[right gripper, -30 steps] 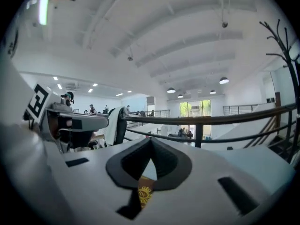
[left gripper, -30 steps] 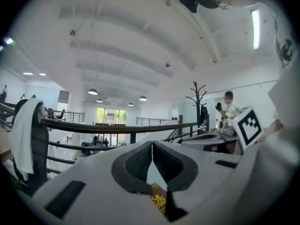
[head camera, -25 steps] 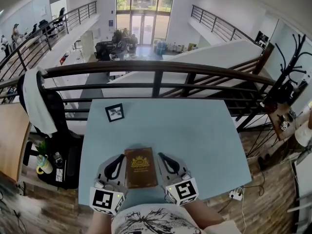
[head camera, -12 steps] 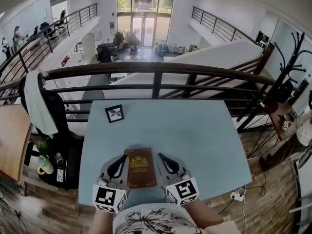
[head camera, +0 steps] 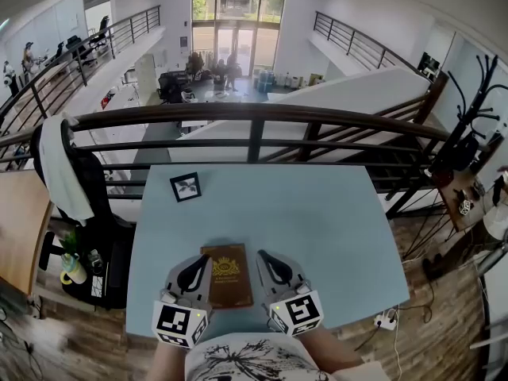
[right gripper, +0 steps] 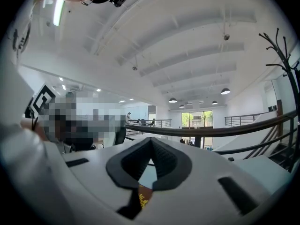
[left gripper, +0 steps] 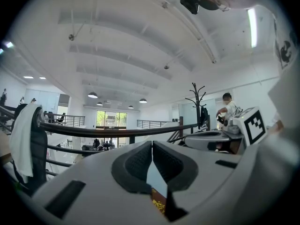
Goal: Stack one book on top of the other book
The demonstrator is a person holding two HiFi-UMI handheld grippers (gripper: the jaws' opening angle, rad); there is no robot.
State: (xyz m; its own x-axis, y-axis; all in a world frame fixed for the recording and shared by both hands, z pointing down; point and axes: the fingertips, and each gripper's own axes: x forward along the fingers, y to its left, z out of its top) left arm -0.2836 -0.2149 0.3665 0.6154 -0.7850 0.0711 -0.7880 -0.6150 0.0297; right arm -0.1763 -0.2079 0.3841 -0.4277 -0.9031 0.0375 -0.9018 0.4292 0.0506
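From your head view, the brown book (head camera: 226, 275) lies on the table (head camera: 333, 228) between your left gripper (head camera: 193, 267) and right gripper (head camera: 267, 262), maybe touching both; each gripper view shows jaws closed on nothing, the book's corner just below them.

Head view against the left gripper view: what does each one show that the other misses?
Head view only: the framed picture and the whole cover of the brown book between left gripper and right gripper. Left gripper view only: its jaws meeting, nothing between them. Both: the dark railing and the book, just a corner in the gripper view.
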